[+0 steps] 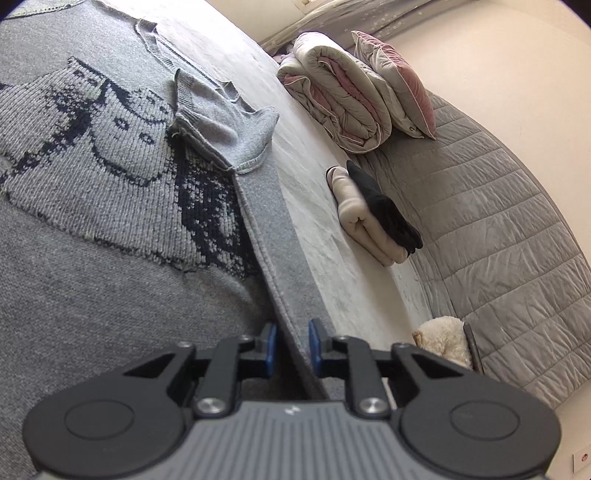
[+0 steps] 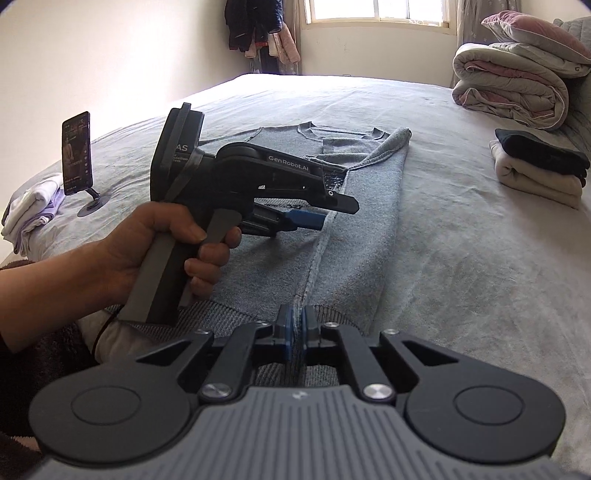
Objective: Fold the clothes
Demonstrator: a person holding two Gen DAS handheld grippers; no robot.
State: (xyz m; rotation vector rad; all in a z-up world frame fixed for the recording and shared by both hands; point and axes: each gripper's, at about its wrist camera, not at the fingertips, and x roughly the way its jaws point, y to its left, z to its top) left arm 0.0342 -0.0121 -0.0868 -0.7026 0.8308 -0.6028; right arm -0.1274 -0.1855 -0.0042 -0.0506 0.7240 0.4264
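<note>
Sweater (image 2: 354, 229), grey knit, lies flat on the bed (image 2: 461, 258) with one side folded over along a long edge. The right wrist view shows the right gripper (image 2: 295, 325) with its blue pads pressed together on the hem edge of the sweater at the near end. It also shows the left gripper (image 2: 325, 218) from the side, held by a hand (image 2: 155, 251), its tip on the folded edge further up. The left wrist view shows what the other does not: the knitted dark cat pattern (image 1: 122, 147) on the inside-out part, and the folded edge running between the left gripper's pads (image 1: 271, 343). There a narrow gap shows between the pads, with the edge inside it, so I cannot tell from this view alone how tightly they pinch; they stand closed on the edge.

Around: a phone on a stand (image 2: 77, 151) and folded light clothes (image 2: 29, 210) at the left, a folded cream and black pile (image 2: 535, 170) and a rolled quilt (image 2: 513, 88) with a pillow (image 2: 535, 33) at the right. The left gripper's body hides part of the sweater's middle.
</note>
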